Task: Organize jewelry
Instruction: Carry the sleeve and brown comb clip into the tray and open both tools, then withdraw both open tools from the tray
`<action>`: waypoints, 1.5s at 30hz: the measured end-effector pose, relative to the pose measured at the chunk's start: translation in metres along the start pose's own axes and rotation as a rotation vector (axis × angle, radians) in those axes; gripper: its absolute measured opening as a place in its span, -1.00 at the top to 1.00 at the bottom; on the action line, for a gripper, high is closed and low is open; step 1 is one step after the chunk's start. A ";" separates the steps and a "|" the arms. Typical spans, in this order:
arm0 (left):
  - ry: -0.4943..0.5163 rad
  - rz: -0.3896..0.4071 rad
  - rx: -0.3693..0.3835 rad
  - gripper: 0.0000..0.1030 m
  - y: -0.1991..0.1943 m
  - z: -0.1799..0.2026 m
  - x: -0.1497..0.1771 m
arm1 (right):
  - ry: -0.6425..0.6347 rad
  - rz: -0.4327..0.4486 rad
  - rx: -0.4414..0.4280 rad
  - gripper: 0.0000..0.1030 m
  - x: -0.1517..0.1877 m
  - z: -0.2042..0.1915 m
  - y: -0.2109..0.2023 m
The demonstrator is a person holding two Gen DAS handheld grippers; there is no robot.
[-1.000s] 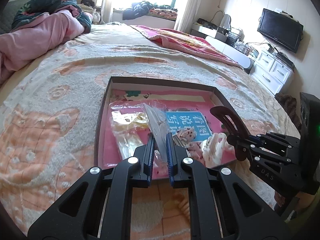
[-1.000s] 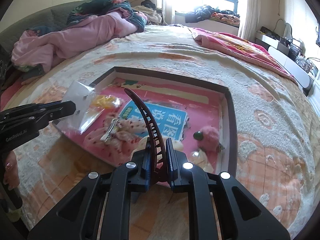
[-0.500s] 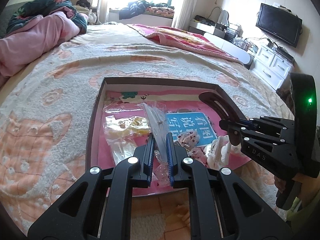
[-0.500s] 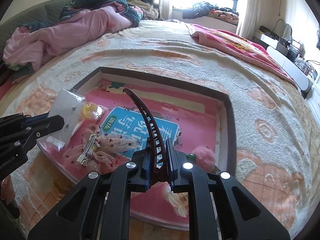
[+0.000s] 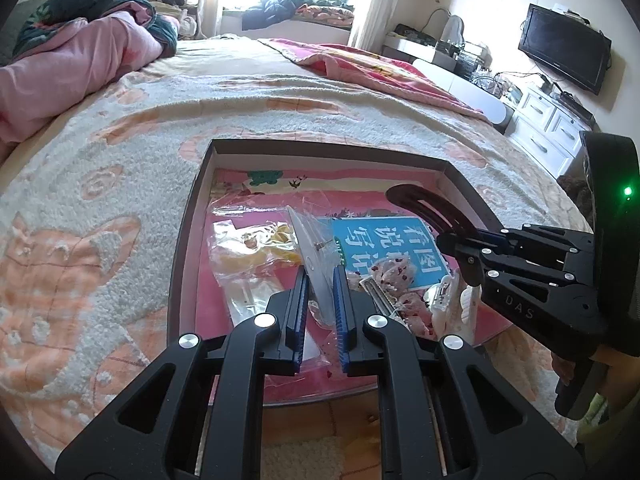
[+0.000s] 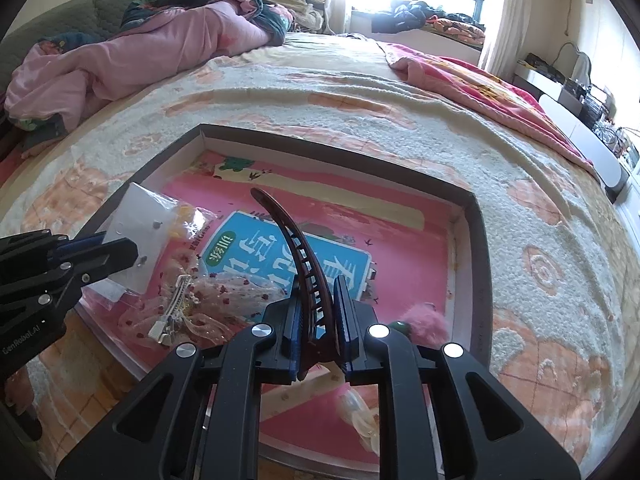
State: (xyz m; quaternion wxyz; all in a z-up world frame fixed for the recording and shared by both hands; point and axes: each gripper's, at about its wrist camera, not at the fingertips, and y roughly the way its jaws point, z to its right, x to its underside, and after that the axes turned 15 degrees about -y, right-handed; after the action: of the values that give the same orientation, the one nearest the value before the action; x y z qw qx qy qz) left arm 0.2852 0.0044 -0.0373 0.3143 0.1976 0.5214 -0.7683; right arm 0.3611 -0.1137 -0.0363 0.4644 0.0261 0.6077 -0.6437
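Note:
My left gripper is shut on a clear plastic bag with an earring card and holds it above the near left part of the shallow box. It also shows in the right wrist view. My right gripper is shut on a dark brown curved hair clip, held upright over the box; the clip shows in the left wrist view. A sheer floral bow clip lies in the box.
The box lies on a bed with a cream and orange blanket. Inside it are a yellow item in a bag, a blue label, a pink pompom and a white flower piece. Pink bedding lies far left.
Both grippers have moved forward over the box, holding their items. The right gripper with the hair clip has come closer to the left gripper.

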 end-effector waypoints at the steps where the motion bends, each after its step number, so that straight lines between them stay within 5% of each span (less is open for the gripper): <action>1: 0.000 0.000 -0.001 0.86 0.000 0.000 0.000 | -0.004 0.001 -0.001 0.69 -0.001 -0.001 0.000; 10: -0.005 -0.004 -0.004 0.85 0.001 -0.003 0.000 | -0.003 0.001 -0.004 0.60 -0.001 -0.002 0.001; 16: -0.008 -0.003 -0.009 0.75 0.002 -0.005 0.000 | 0.014 0.027 -0.019 0.32 0.005 0.001 -0.009; 30: 0.013 0.054 -0.017 -0.08 -0.023 0.001 0.002 | 0.085 0.111 0.005 -0.30 0.034 0.011 -0.062; 45: 0.027 0.134 -0.016 -0.78 -0.068 0.009 0.015 | 0.160 0.154 -0.001 -0.51 0.074 0.002 -0.105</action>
State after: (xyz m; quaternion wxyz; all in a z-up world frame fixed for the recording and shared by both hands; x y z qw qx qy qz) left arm 0.2273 0.0091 0.0030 0.3597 0.2398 0.5175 -0.7385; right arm 0.2542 -0.1753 -0.0006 0.4625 0.1241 0.6394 -0.6016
